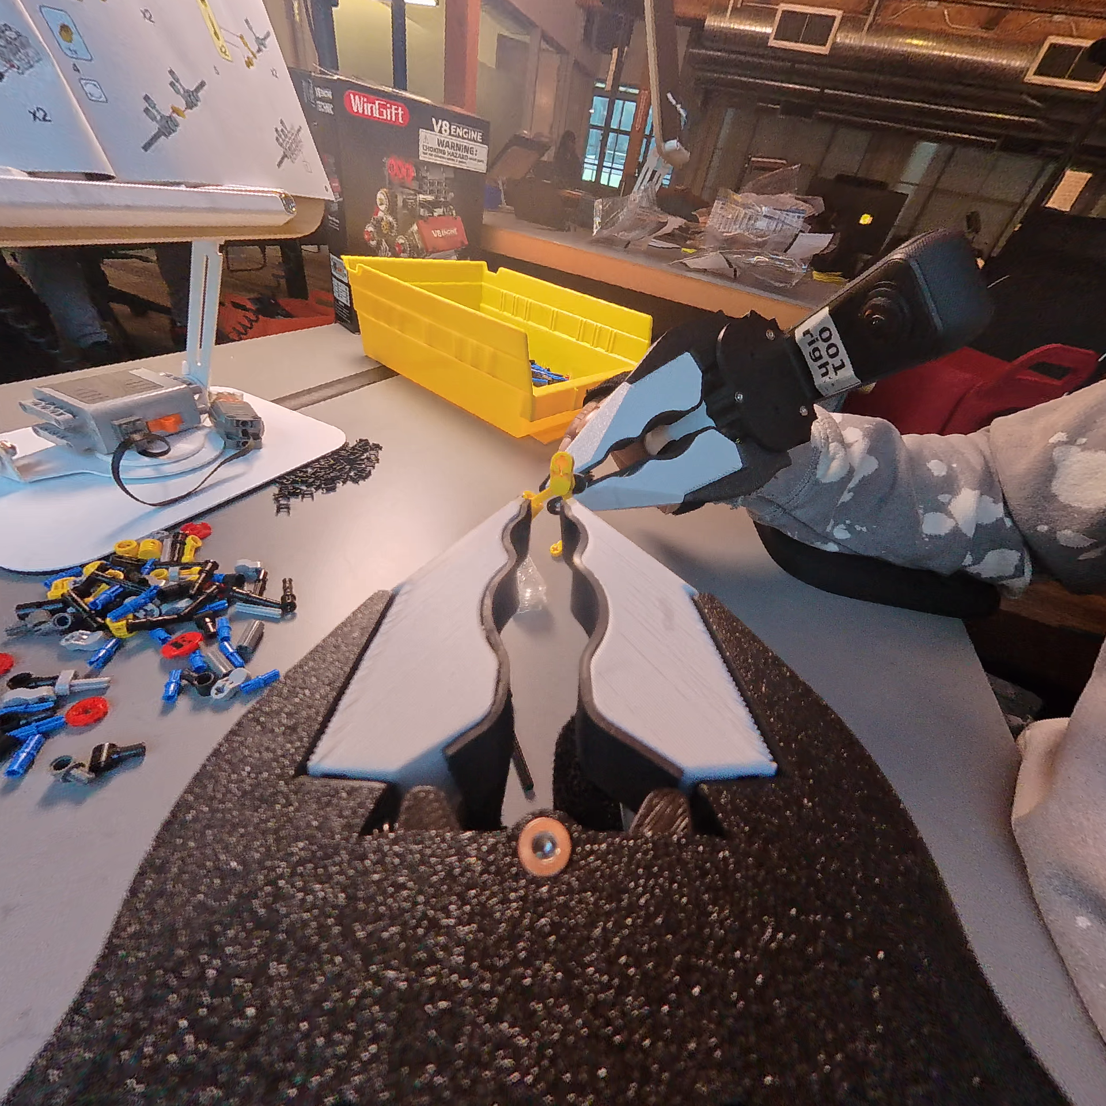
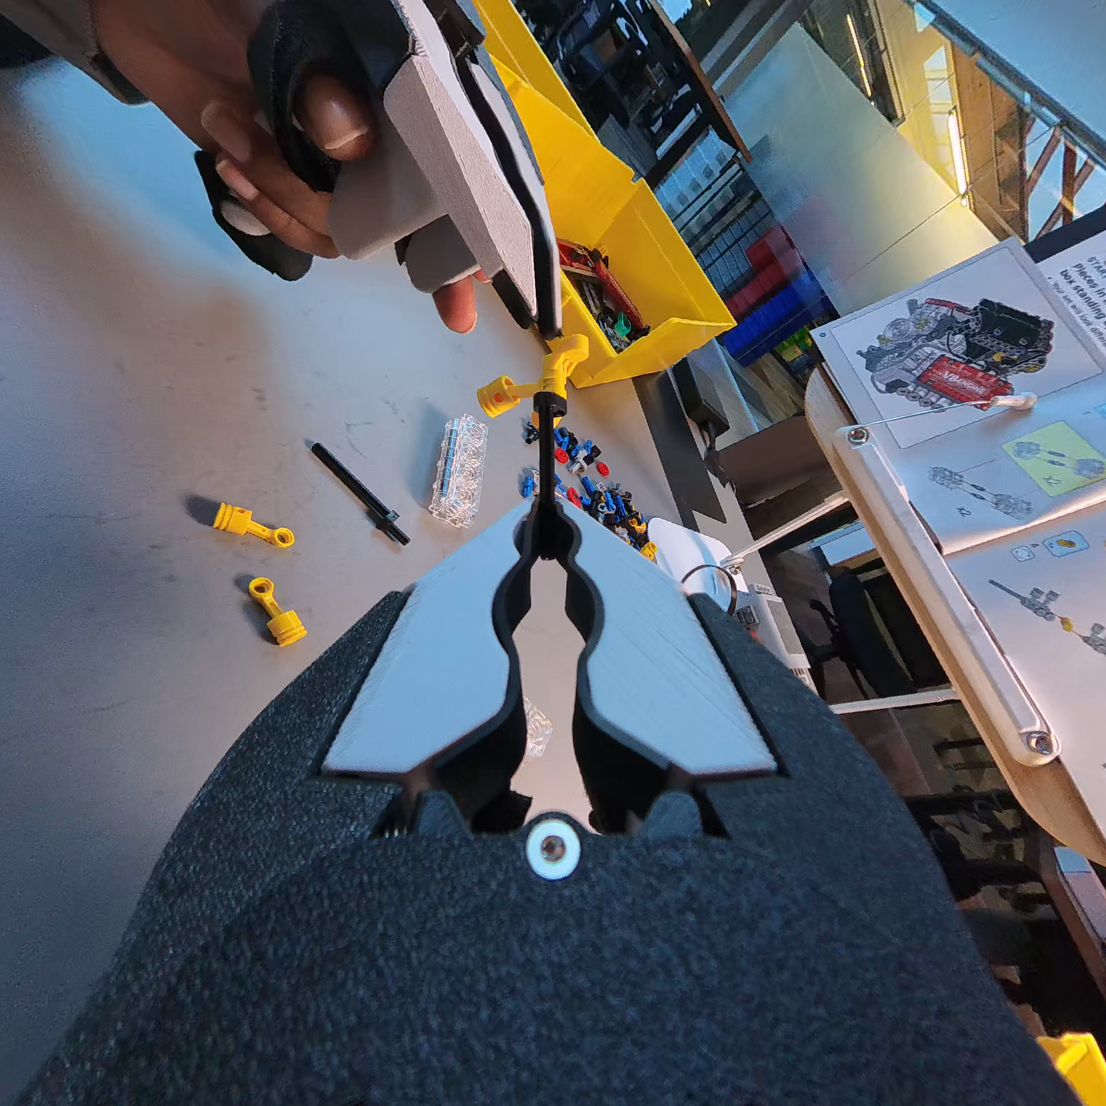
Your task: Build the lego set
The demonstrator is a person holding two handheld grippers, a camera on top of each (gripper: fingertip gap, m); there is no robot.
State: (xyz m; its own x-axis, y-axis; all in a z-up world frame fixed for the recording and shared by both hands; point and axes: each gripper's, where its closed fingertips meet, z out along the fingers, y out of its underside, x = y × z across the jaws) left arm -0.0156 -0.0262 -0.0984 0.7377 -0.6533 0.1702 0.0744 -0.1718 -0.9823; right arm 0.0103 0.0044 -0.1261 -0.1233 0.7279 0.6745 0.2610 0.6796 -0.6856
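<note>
Above bare grey table (image 2: 119, 389), right claw (image 2: 547, 526) grips black axle (image 2: 544, 467); left claw (image 1: 541, 509) pinches its yellow piston (image 1: 553, 488).

A grey table (image 1: 383, 479) carried a yellow bin (image 1: 479, 335); a heap of small coloured parts (image 1: 137, 604); a white stand base (image 1: 179, 479); two yellow pistons (image 2: 251, 523); a black axle (image 2: 359, 494); a clear brick (image 2: 459, 473).
</note>
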